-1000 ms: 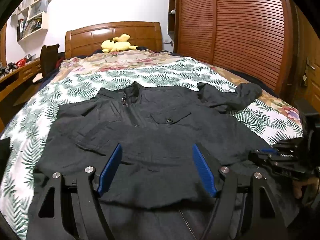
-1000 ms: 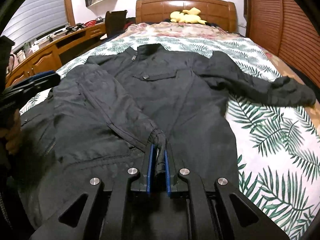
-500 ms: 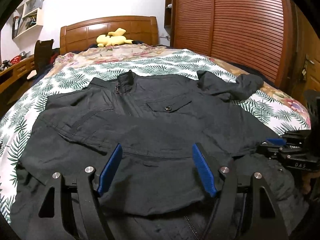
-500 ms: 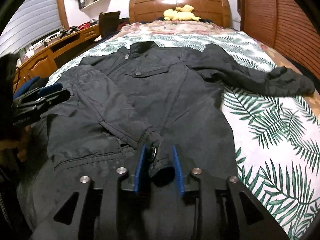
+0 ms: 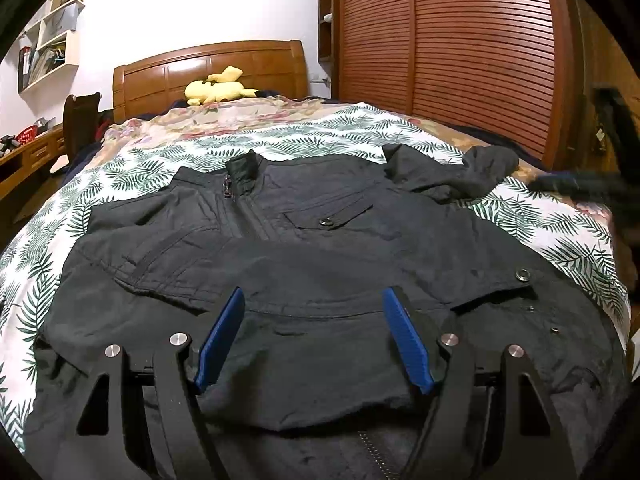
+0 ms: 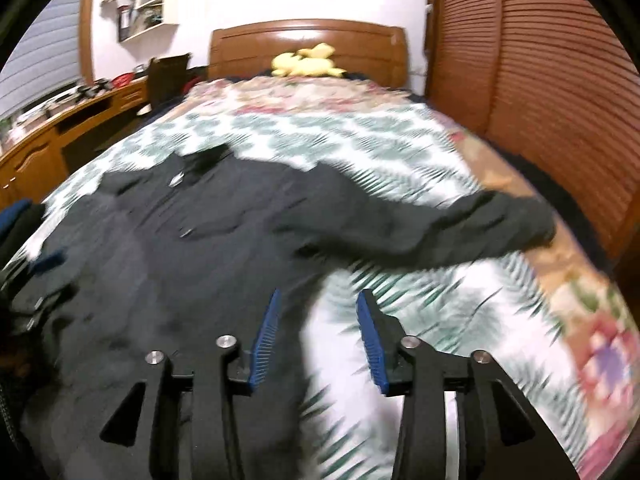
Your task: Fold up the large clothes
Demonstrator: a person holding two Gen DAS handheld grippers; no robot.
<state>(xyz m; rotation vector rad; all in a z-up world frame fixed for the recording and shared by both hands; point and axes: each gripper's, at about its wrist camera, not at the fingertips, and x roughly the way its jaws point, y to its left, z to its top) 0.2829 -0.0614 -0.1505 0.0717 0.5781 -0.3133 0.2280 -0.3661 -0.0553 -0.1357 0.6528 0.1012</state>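
Black jacket (image 5: 320, 264) lies flat on the bed (image 5: 360, 128), collar far. Unfolded sleeve (image 6: 460, 228) runs out to my right, ahead of right gripper (image 6: 316, 340), so that side takes it. Left gripper (image 5: 316, 340) hovers over the hem. Both spread, empty.

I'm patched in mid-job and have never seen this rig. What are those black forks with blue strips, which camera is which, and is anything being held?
Each picture comes from a camera on a handheld gripper, looking along its two blue-padded fingers. The left gripper hovers open over a black jacket spread on the bed, one sleeve folded across its front. The right gripper, its view blurred by motion, is open too, over the jacket's edge; the other sleeve lies stretched out sideways. Neither holds anything. A yellow plush toy sits by the headboard.
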